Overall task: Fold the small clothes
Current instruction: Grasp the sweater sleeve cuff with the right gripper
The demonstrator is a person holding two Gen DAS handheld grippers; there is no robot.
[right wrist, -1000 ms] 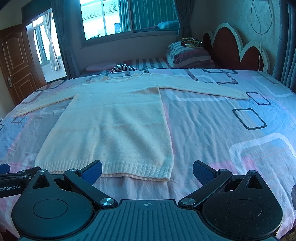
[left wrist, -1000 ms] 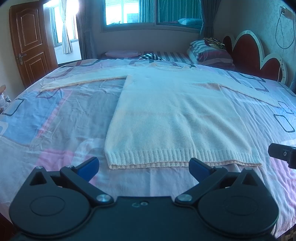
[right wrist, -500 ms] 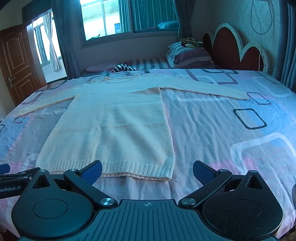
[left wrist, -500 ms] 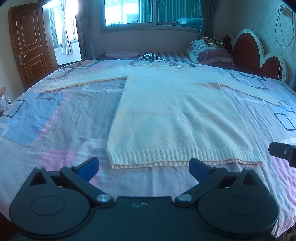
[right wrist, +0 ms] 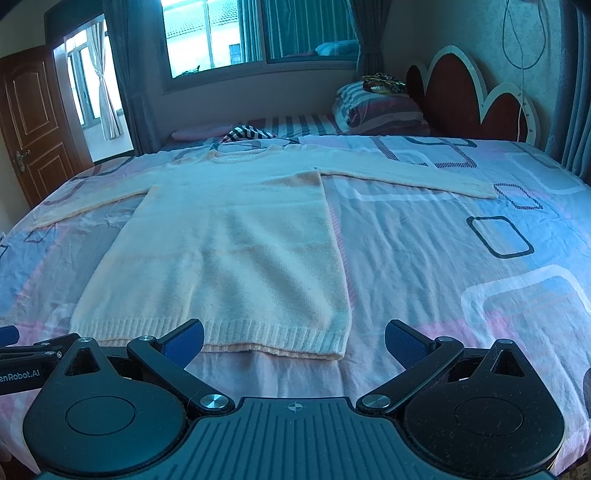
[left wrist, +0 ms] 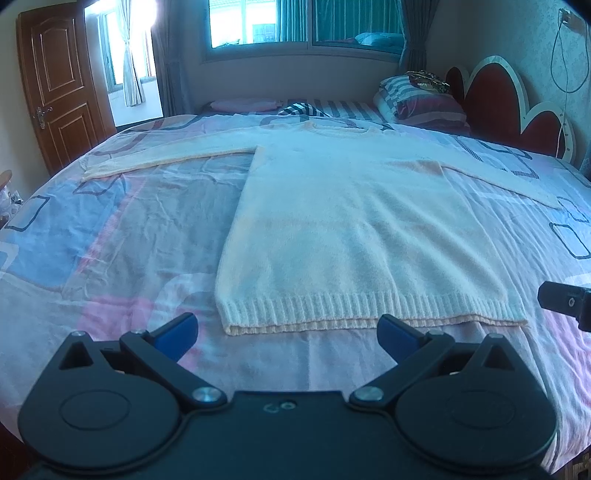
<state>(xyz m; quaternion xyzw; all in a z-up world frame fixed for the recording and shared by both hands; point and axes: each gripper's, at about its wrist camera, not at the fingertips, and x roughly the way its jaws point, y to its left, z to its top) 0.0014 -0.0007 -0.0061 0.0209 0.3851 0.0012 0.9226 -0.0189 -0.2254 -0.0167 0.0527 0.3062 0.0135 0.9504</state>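
Note:
A cream knitted sweater (left wrist: 351,229) lies flat on the bed with both sleeves spread out sideways; it also shows in the right wrist view (right wrist: 229,251). Its ribbed hem (left wrist: 369,310) faces me. My left gripper (left wrist: 287,330) is open and empty, just in front of the hem's left half. My right gripper (right wrist: 294,338) is open and empty, in front of the hem's right corner (right wrist: 332,347). Part of the right gripper shows at the right edge of the left wrist view (left wrist: 565,302).
The bed has a pink and blue patterned sheet (left wrist: 129,240). Striped pillows (left wrist: 417,99) and a red and white headboard (left wrist: 509,110) stand at the far right. A wooden door (left wrist: 59,92) is at the far left, a window (left wrist: 303,22) behind.
Both grippers have edged slightly forward toward the sweater's hem. Both stay open and the sweater has not moved.

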